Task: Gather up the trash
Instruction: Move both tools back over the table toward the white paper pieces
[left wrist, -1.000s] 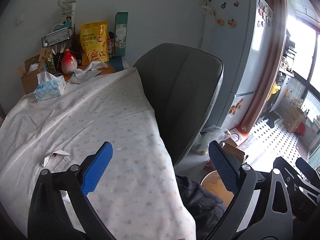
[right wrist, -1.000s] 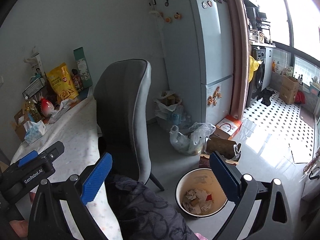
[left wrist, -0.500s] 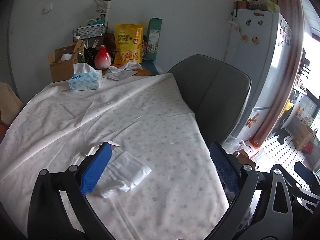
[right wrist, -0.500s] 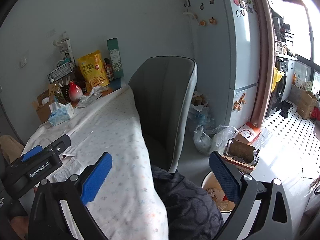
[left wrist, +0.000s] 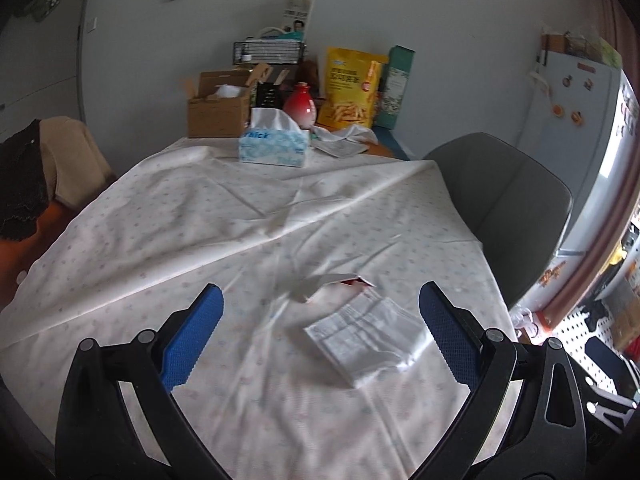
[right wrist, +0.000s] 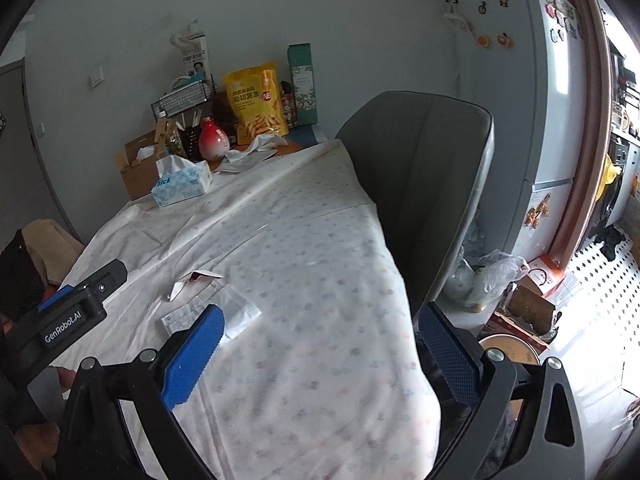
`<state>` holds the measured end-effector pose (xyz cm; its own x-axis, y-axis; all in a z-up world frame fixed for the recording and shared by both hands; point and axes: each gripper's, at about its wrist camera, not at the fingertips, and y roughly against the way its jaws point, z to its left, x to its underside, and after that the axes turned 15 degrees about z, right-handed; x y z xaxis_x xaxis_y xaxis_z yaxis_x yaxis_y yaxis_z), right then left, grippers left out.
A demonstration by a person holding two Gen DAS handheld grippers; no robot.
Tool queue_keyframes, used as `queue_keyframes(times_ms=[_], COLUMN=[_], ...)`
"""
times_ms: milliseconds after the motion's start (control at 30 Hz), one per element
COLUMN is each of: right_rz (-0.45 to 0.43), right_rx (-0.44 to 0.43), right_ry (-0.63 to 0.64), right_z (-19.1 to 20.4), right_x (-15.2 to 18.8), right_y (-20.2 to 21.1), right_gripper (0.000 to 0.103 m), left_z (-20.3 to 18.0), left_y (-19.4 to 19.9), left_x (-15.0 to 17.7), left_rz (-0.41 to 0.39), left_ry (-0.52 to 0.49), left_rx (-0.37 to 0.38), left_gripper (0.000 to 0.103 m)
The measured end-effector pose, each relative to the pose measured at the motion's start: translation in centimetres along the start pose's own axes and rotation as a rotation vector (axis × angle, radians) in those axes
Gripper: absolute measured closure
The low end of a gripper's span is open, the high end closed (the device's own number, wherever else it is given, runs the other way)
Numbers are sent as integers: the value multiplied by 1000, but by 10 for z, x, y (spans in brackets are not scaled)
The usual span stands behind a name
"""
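Only right view shows bin (right wrist: 507, 350); wrapper (left wrist: 366, 338) in both.

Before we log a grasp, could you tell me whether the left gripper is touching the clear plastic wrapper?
Apart. In the left wrist view the left gripper has open jaws, with tablecloth visible around the clear plastic wrapper.

Daylight came from window side at right; floor (right wrist: 600, 280) blown out w/ glare in right wrist view. Wall and tablecloth (left wrist: 240, 220) dim, soft shadows. Strong fisheye bending, dark vignette at corners. Near tablecloth slightly blurred.
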<state>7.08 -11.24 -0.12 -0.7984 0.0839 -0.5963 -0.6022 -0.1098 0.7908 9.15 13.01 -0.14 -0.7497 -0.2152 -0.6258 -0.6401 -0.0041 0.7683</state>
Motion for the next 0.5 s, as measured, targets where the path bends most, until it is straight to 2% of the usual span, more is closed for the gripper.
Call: queue_keyframes(times_ms=[167, 400, 500], right_rz=[30, 83, 98], right_rx=[-32, -68, -65], right_ry=[41, 44, 38], right_z=[20, 23, 21], right_x=[-2, -12, -16], right_y=[-14, -43, -53], right_gripper=[8, 16, 16], left_z=[14, 18, 15], left_y=[-12, -41, -55], left_x=[-1, -4, -9], left_rz=[21, 75, 101], left_ry=[20, 31, 21], left_rx=[-22, -38, -36], left_gripper=[6, 6, 11])
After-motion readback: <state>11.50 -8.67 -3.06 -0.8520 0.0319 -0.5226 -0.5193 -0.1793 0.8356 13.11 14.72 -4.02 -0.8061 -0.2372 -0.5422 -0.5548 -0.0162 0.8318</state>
